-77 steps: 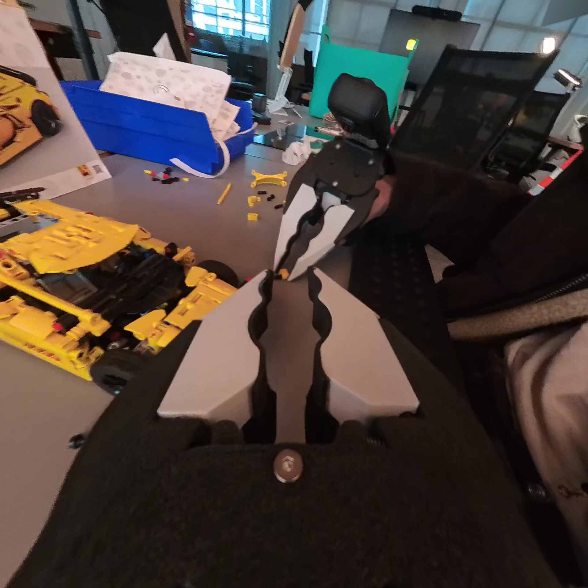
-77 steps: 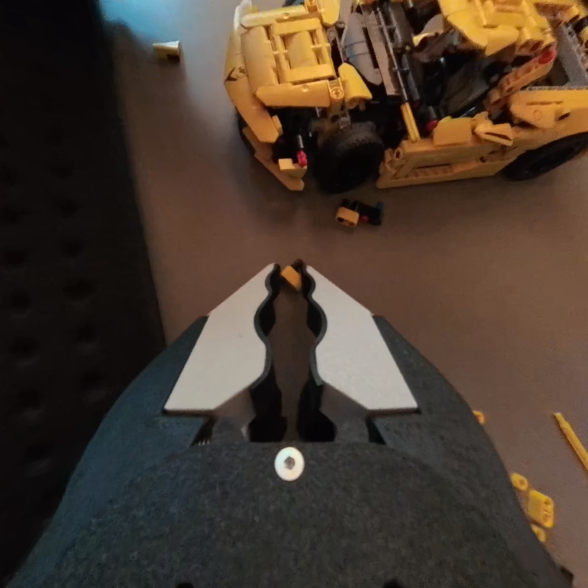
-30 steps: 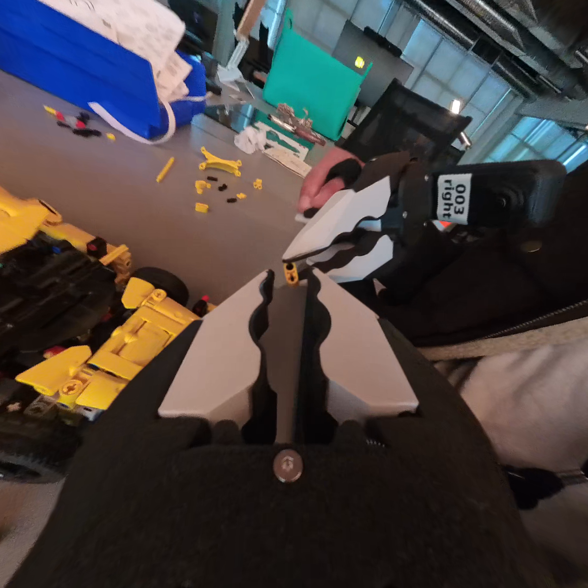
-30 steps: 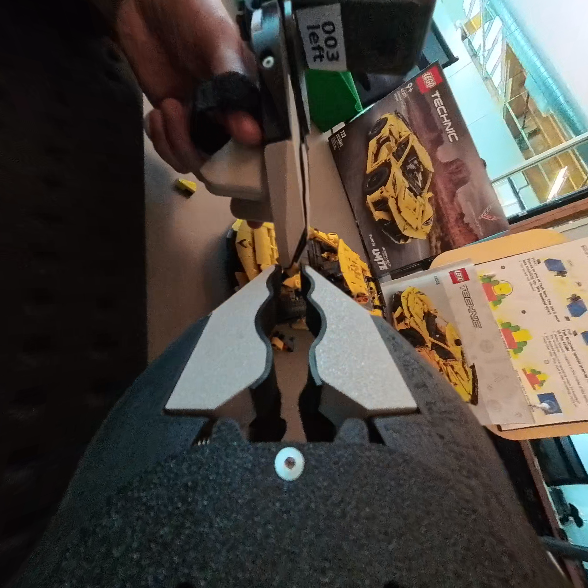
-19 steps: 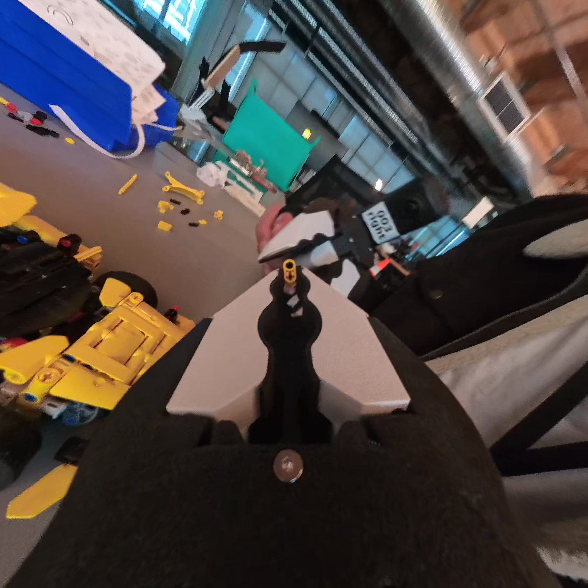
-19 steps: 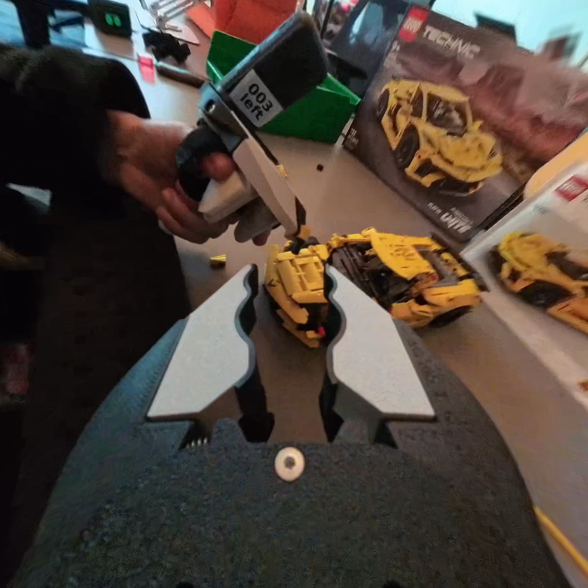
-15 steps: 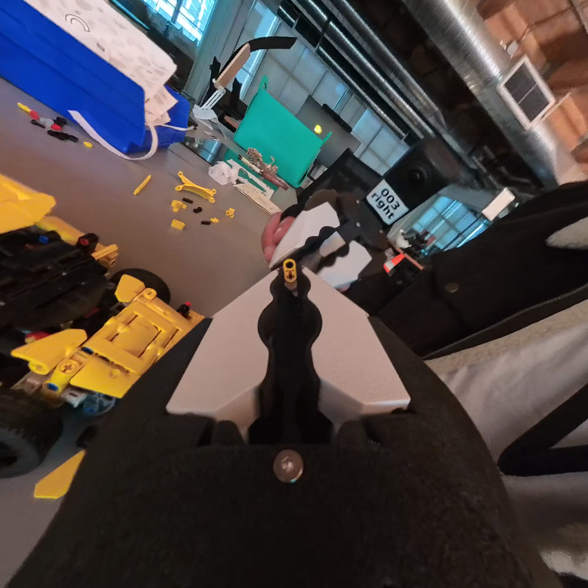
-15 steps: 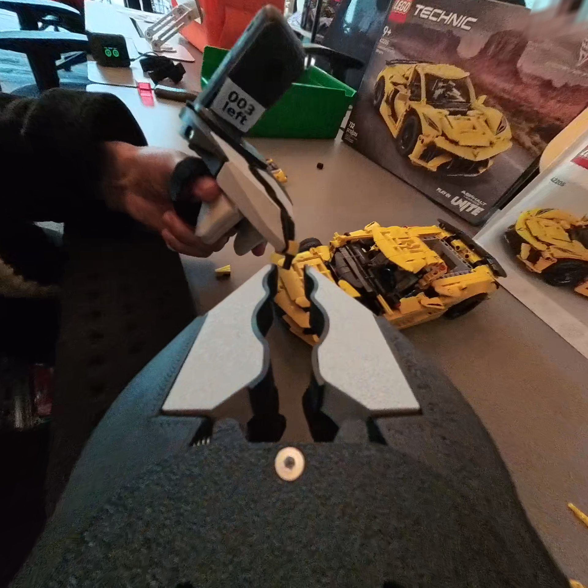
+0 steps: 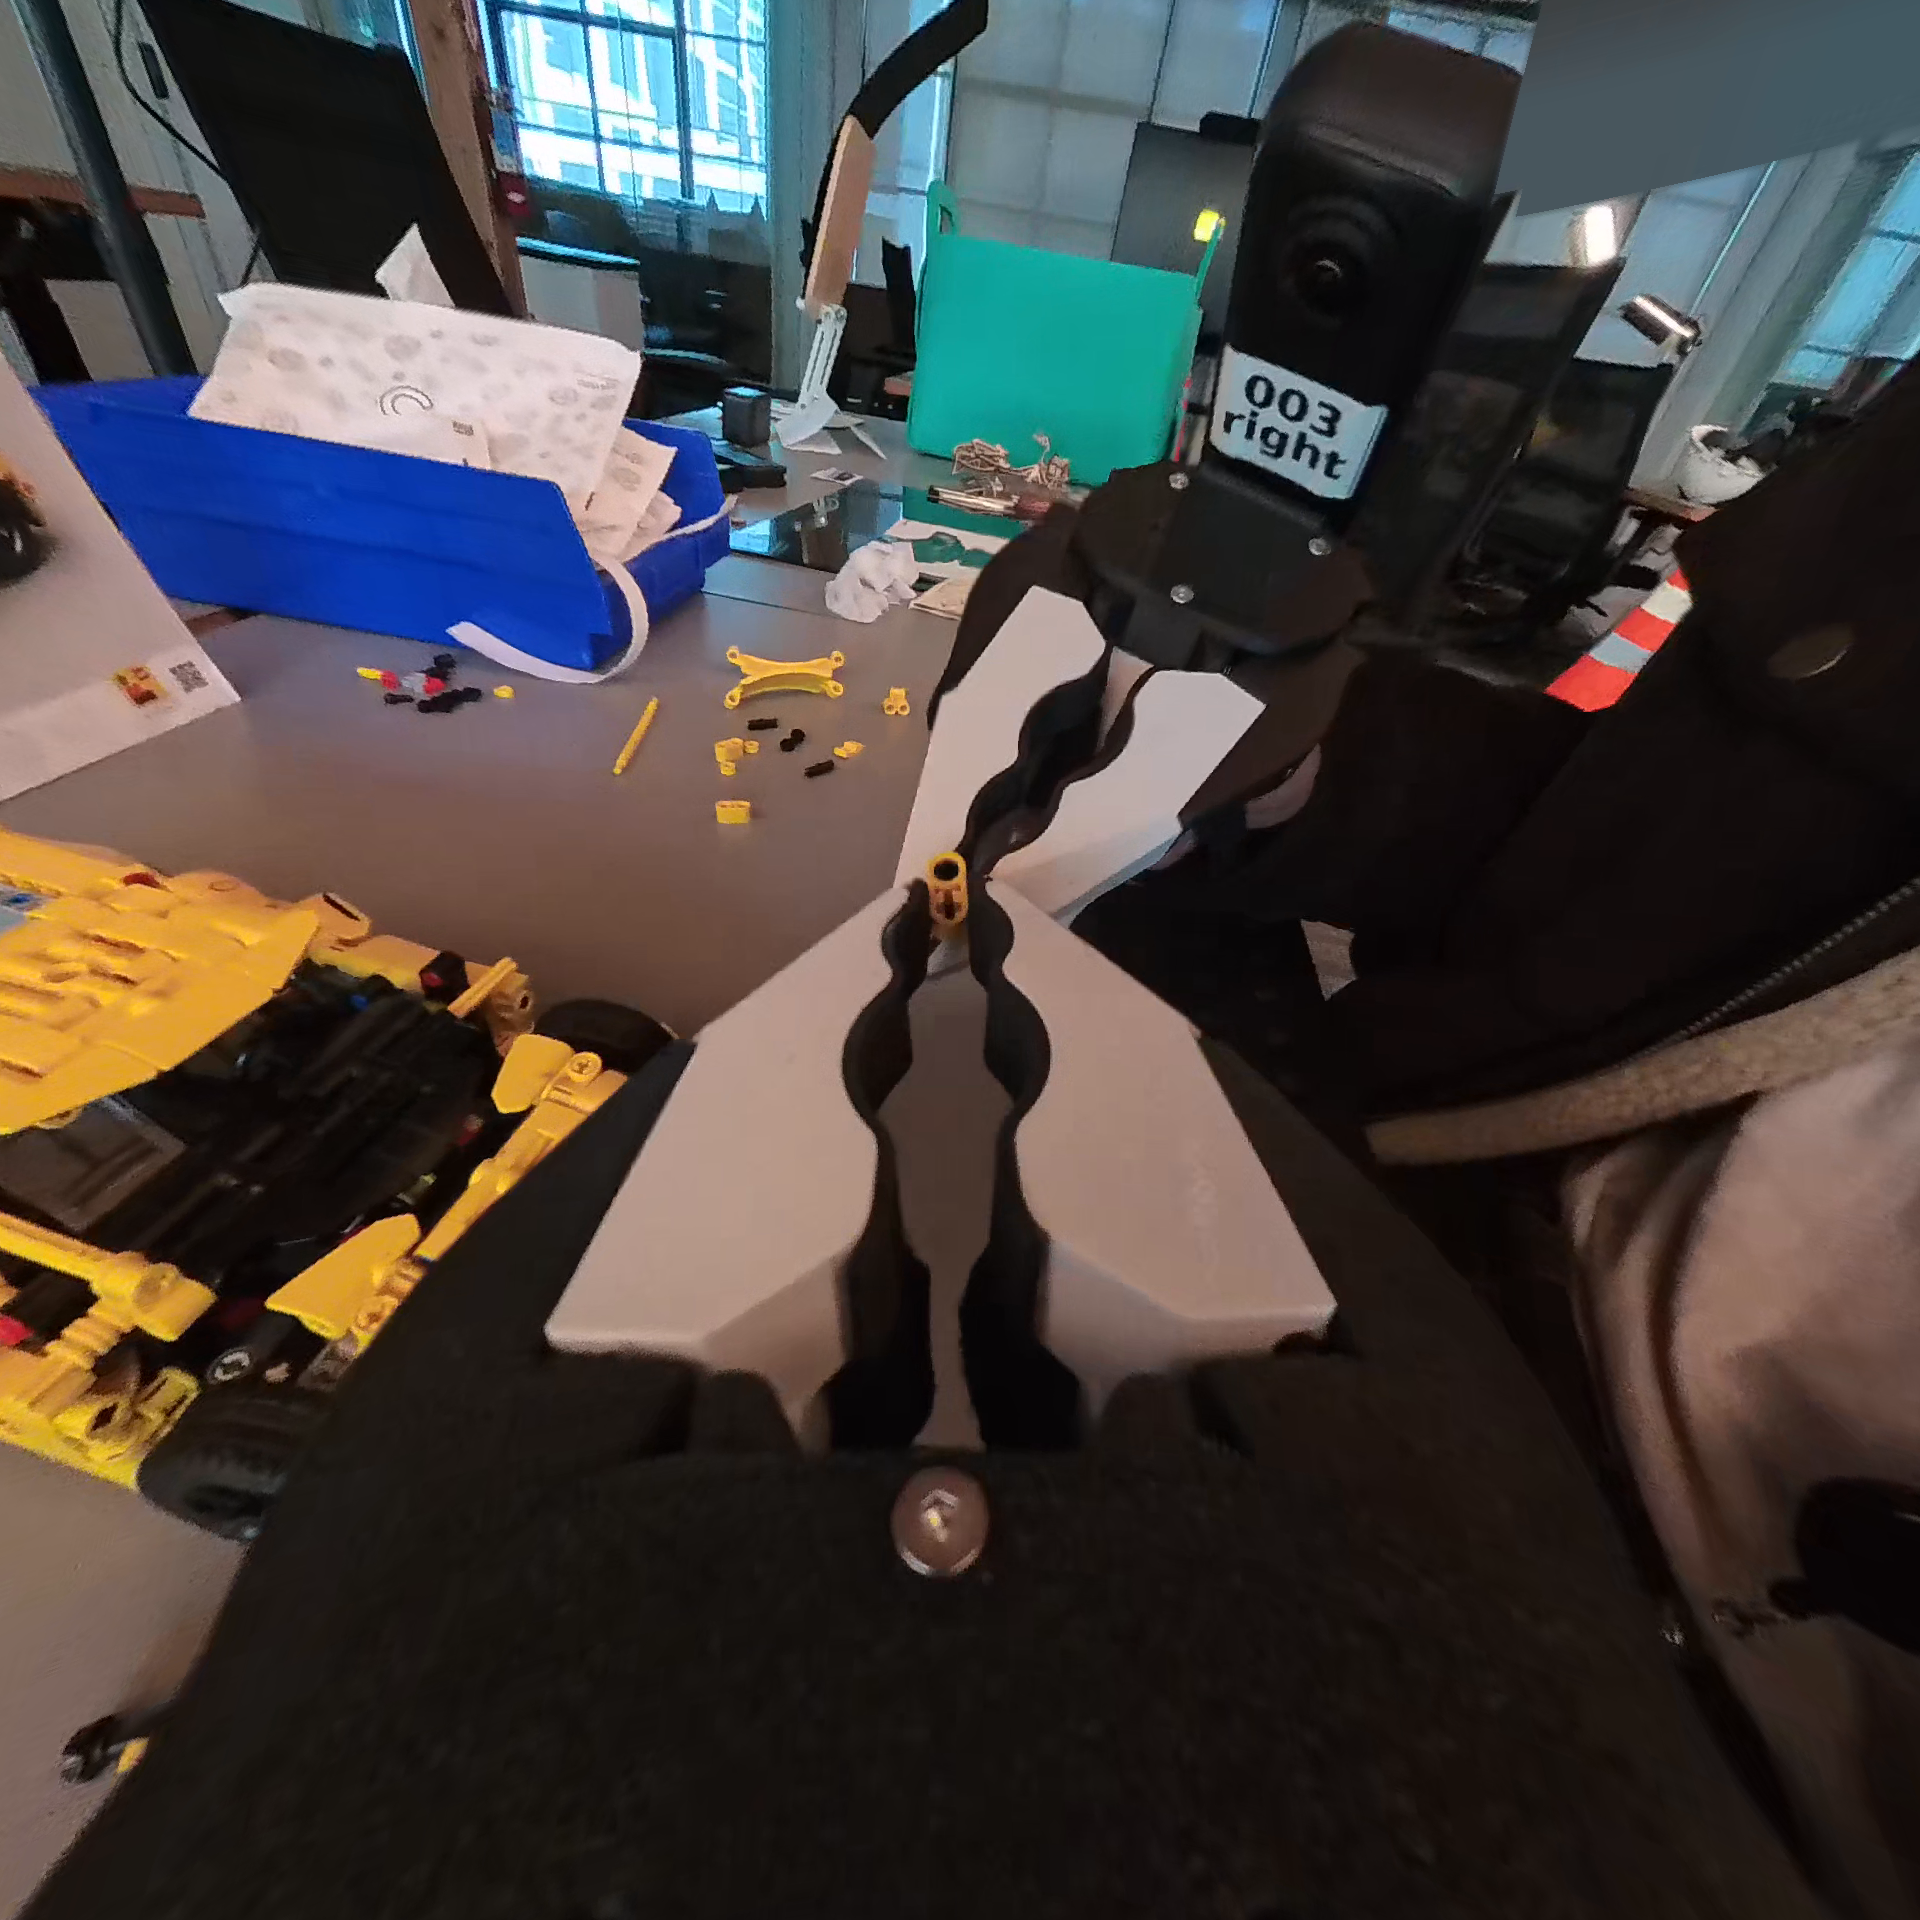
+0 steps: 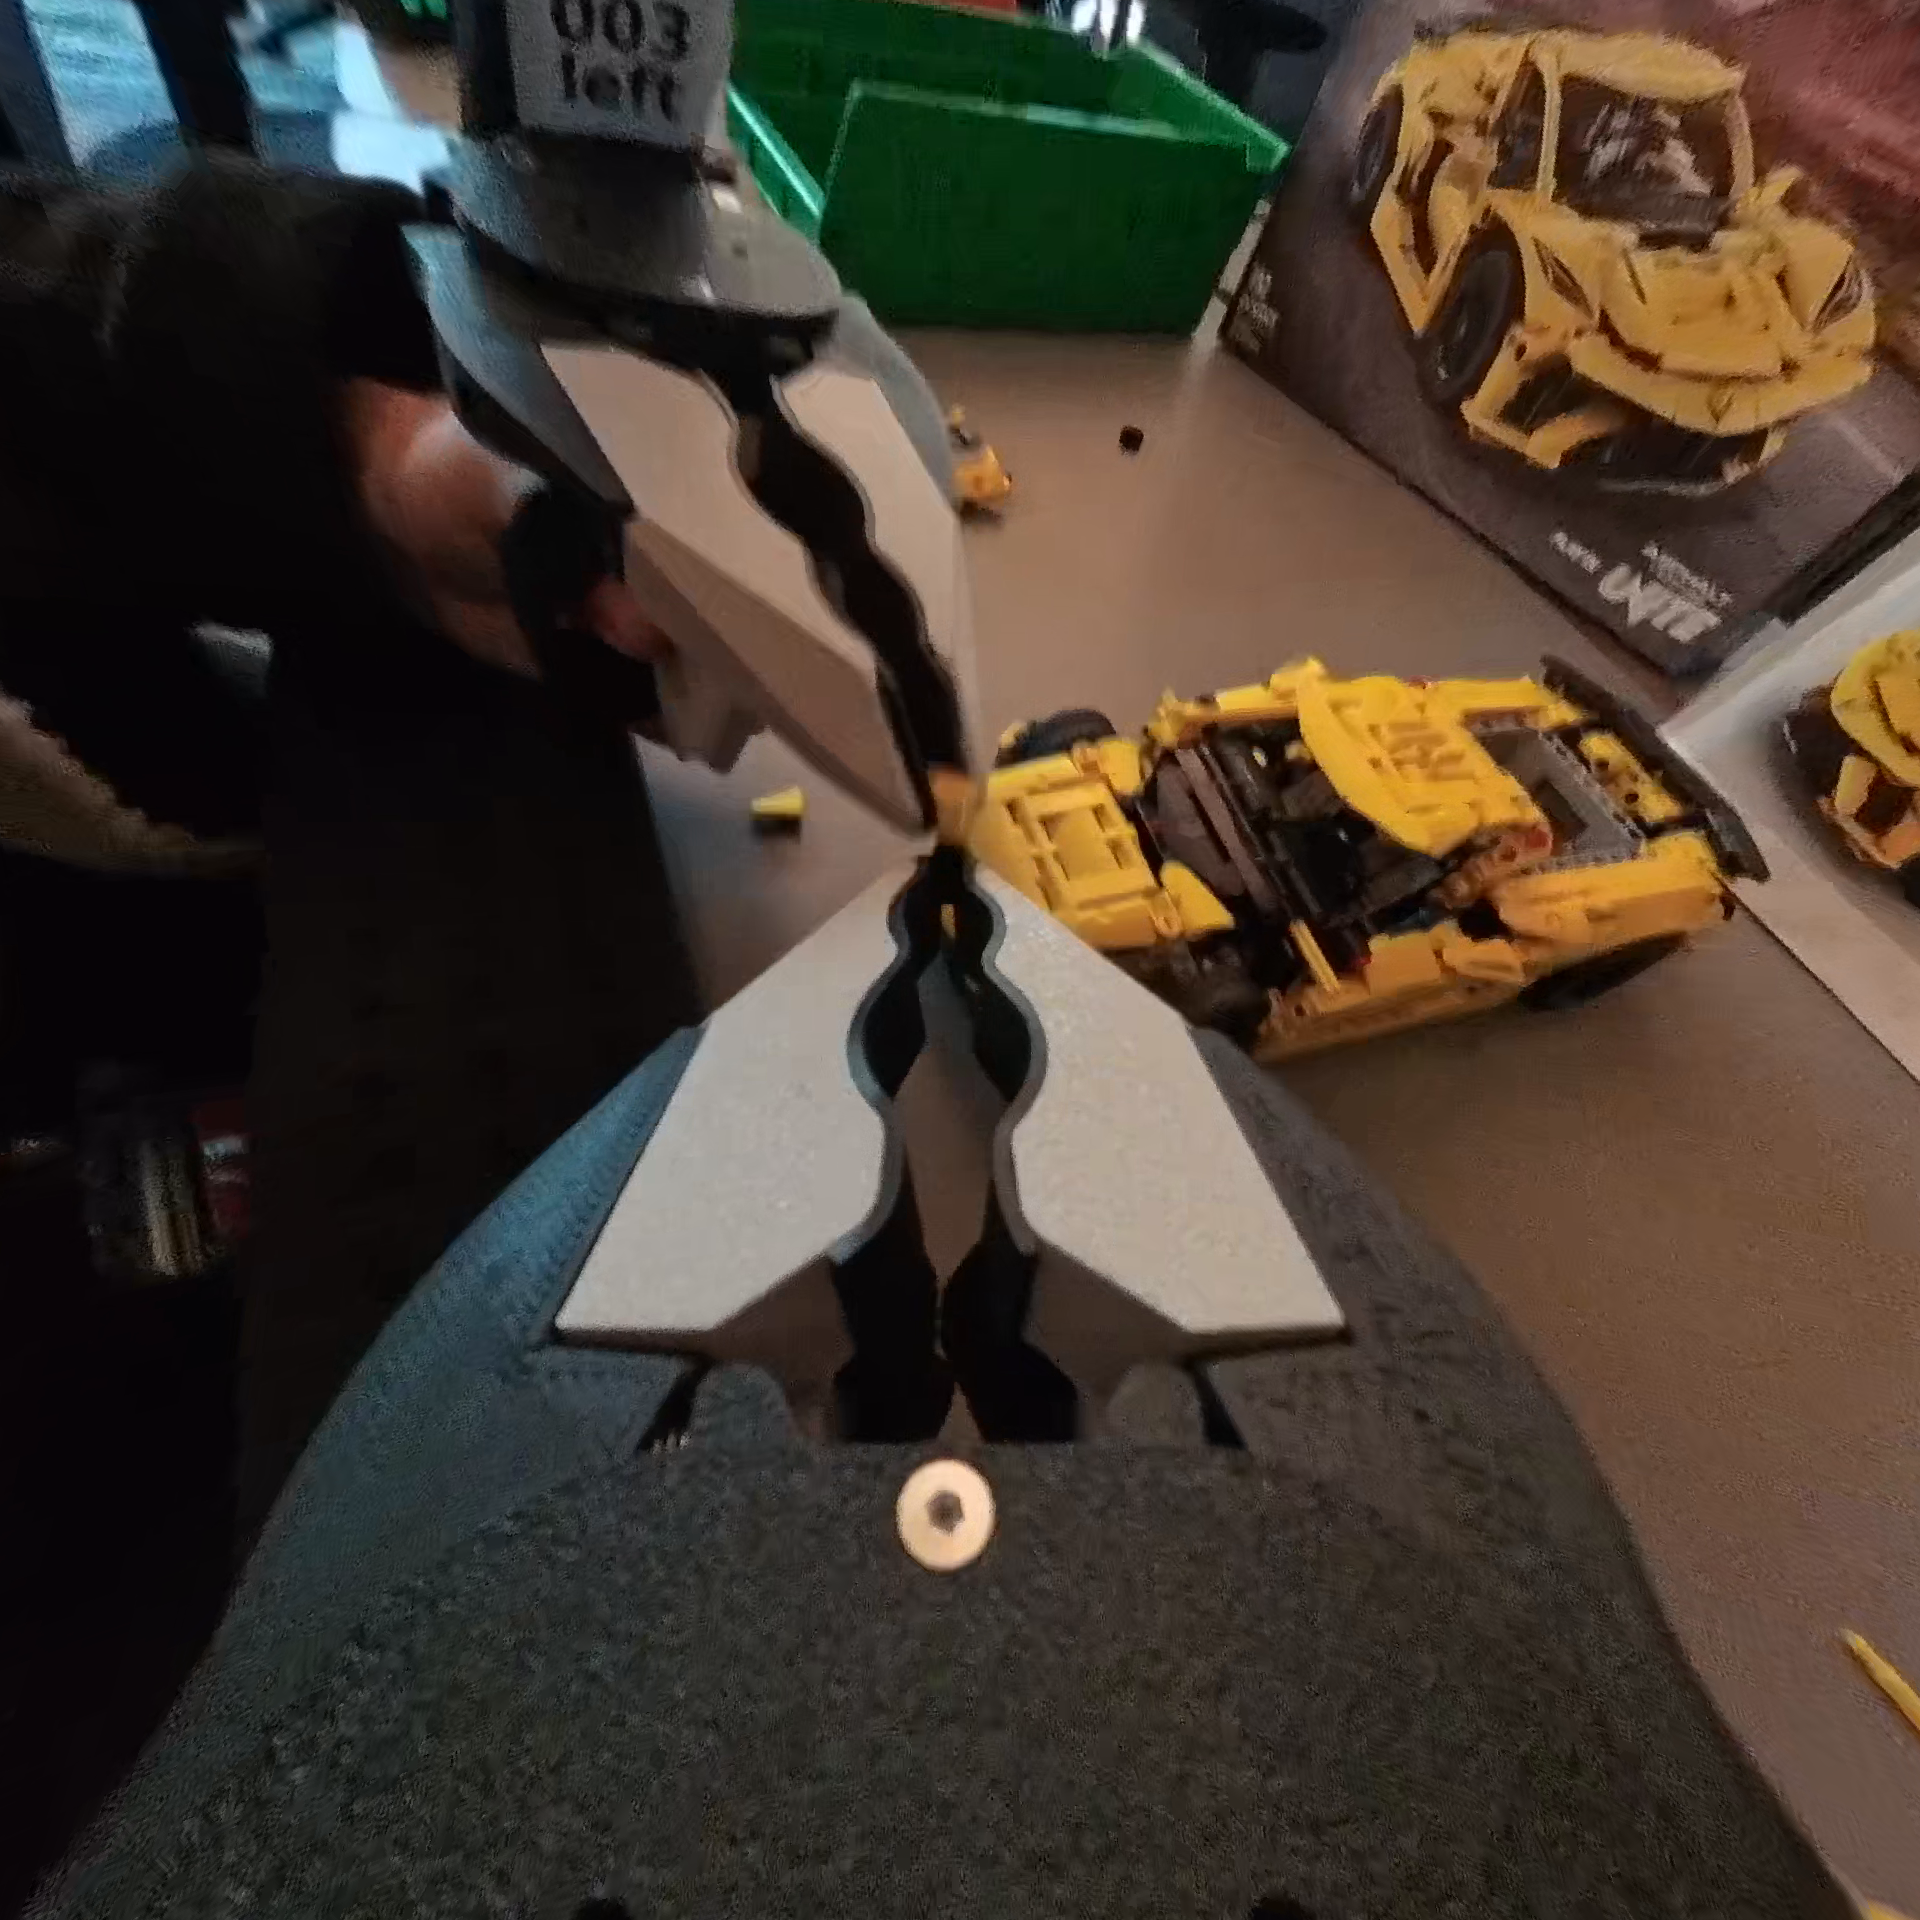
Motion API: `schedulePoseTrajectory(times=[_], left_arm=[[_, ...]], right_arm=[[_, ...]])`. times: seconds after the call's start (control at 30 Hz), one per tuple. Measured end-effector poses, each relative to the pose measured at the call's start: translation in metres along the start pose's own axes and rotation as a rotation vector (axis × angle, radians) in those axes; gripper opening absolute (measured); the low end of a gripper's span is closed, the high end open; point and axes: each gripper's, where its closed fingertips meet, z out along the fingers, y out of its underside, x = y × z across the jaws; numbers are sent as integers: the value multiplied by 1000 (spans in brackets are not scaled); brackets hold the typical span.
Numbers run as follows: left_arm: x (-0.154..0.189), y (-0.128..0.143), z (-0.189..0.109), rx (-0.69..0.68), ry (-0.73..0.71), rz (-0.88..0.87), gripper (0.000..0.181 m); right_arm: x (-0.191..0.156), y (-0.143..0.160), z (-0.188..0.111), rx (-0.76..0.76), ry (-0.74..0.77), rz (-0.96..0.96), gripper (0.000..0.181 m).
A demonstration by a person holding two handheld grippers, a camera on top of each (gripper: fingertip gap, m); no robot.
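My left gripper (image 9: 943, 912) is shut on a small yellow connector piece (image 9: 945, 885) and holds it above the table's near edge. It also shows in the right wrist view (image 10: 935, 805), reaching down from the top left with the yellow piece (image 10: 954, 798) at its tips. My right gripper (image 10: 940, 885) has its jaws nearly together, tip to tip with the left one, just under the piece. I cannot tell whether it grips anything. It shows in the left wrist view (image 9: 987, 847) too. A partly built yellow model car (image 10: 1351, 862) stands on the grey table (image 9: 468, 821).
Loose yellow and black pieces (image 9: 769, 727) lie mid-table. A blue bin (image 9: 364, 530) with paper bags stands behind them. A green bin (image 10: 1018, 187) and a box with a car picture (image 10: 1610, 312) stand behind the car. A person's hand (image 10: 447, 561) holds the left gripper.
The right gripper passed the yellow piece to the left gripper, opened, then closed again. Both grippers have swung round and now meet tip to tip.
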Motion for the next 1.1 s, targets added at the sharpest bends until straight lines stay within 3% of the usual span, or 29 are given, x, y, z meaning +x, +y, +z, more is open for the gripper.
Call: schedulePoseTrajectory(times=[0.07,0.13,0.2,0.3,0.37,0.5,0.6,0.7,0.87,1.0,1.1], left_arm=[[-17,-53,-35,331,-12,-114,7],[-64,-58,-71,436,-102,-275,7],[-83,-49,-84,461,-148,-383,7],[-68,-38,-66,368,-121,-336,7],[-56,-36,-56,318,-107,-269,7],[-44,-17,-37,197,-82,-268,7],[-37,-6,-23,112,-62,-237,7],[-35,20,9,-113,-95,-180,7],[-35,35,99,-567,-97,93,7],[-48,54,188,-737,-13,117,7],[-61,72,234,-781,7,135,7]], right_arm=[[6,57,6,-276,26,-97,3],[11,53,1,-179,21,20,3],[22,41,-11,-145,30,29,3],[29,47,-23,-166,-4,104,3],[48,80,-44,-327,46,110,3],[133,153,-144,-564,358,317,3],[153,179,-180,-532,424,458,5],[159,190,-178,-521,431,452,5],[165,212,-173,-553,449,424,5],[171,214,-174,-468,463,456,11],[173,211,-175,-399,448,482,16]])
